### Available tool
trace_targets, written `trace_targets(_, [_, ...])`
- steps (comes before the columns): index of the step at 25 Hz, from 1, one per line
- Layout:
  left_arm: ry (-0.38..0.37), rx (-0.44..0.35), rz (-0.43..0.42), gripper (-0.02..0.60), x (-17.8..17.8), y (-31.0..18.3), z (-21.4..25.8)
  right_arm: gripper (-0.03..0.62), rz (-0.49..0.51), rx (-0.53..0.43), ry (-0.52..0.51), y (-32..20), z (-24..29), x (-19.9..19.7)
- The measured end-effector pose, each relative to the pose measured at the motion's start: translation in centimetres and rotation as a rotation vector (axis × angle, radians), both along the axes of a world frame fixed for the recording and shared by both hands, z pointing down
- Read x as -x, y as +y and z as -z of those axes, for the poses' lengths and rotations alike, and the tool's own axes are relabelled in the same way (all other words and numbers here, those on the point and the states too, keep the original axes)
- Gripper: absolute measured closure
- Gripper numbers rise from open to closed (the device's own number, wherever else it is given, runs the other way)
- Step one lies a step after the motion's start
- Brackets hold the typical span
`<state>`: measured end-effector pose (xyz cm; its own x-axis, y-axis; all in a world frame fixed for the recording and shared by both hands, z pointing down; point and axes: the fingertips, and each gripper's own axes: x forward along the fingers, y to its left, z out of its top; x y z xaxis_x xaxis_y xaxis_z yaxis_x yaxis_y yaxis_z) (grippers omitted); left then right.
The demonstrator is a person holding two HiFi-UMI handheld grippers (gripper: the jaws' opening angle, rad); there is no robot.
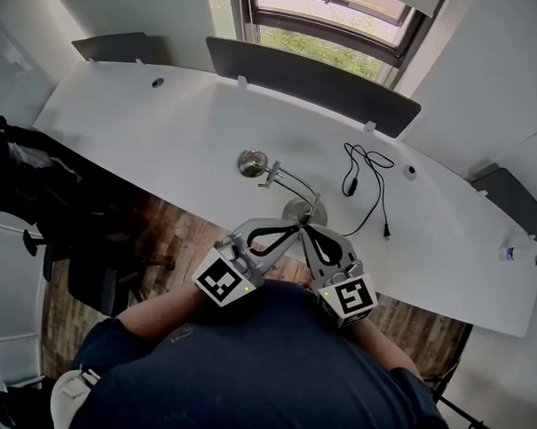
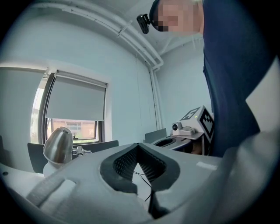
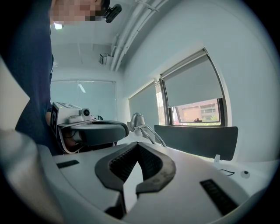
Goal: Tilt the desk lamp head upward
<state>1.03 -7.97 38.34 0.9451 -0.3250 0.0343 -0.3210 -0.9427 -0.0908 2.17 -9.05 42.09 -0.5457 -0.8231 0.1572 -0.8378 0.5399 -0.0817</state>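
White and curved, the table [image 1: 165, 134] is stretching across the room beneath a window [image 1: 330, 25], with dark partition panels [image 1: 310, 78] standing along its far edge. The desk lamp [image 1: 292, 183] is standing close to the table's near edge. Its round base [image 1: 300, 210] is sitting just beyond the claw tips, and its thin metal arm is reaching far and left to the lamp head [image 1: 251, 163], a shiny metal cone. A black cable [image 1: 368, 182] is lying loose on the table to the right of the lamp. The person is leaning over the near edge, angling both claws towards each other so that their tips are almost meeting just short of the base. The left claw [image 1: 290, 230] is clenched, its pads pressing together with nothing between them; the lamp head is showing off to its left, well clear of it. The right claw [image 1: 310, 233] is likewise clenched and empty, with the lamp head rising beyond its tips, apart from them.
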Motion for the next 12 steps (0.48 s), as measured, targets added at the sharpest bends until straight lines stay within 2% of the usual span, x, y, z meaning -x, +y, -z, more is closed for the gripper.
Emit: trace_targets(12, [-0.007, -0.040, -0.025, 0.575, -0.65, 0.31, 0.35, 0.583, -0.012, 0.006, 0.003, -0.25, 0.33, -0.37])
